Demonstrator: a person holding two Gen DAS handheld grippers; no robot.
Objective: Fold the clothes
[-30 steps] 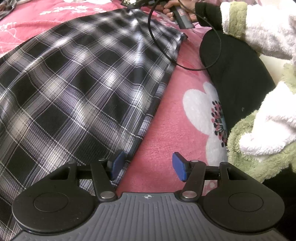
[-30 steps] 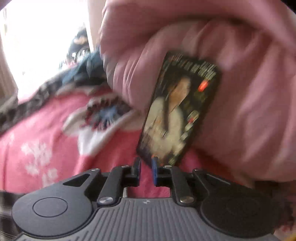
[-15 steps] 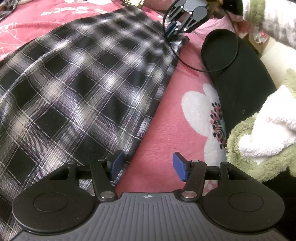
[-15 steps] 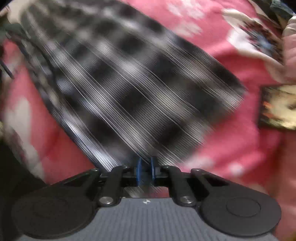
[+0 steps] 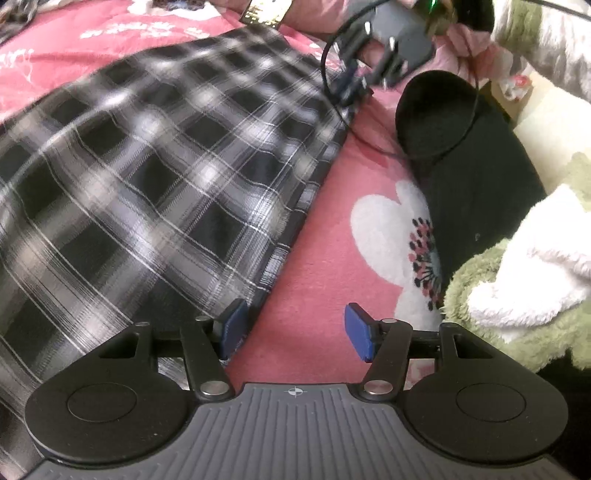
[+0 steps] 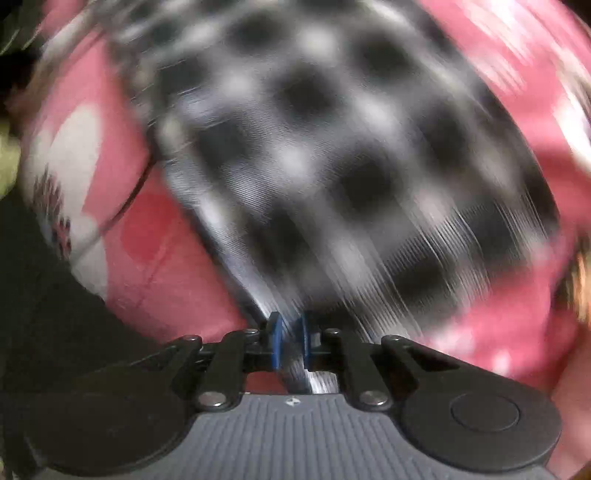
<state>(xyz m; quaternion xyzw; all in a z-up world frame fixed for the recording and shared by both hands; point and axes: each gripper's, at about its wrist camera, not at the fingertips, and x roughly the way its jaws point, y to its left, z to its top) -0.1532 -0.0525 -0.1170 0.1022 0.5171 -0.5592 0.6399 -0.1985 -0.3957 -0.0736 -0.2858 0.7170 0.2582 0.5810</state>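
Observation:
A black-and-white plaid garment (image 5: 166,184) lies spread on a pink flowered blanket (image 5: 332,240). My left gripper (image 5: 293,330) hangs open above the garment's near right edge. Its left pad (image 5: 232,325) is over the hem, its right pad over bare blanket, and nothing is pinched. My right gripper (image 5: 351,83) is at the garment's far right corner. The blurred right wrist view shows that gripper (image 6: 290,339) shut on the plaid garment (image 6: 332,166), with a strip of hem between the blue pads.
A black garment (image 5: 476,177) lies to the right on the blanket, with a black cable (image 5: 469,129) looping over it. A fluffy green-and-white sleeve (image 5: 517,288) sits at the right edge. A dark printed card (image 5: 264,13) lies beyond the garment's far end.
My right gripper swung away from the pink pillow and the card, rolled over, and came down on the plaid garment's far corner, shutting on its hem. The left gripper stayed put and open.

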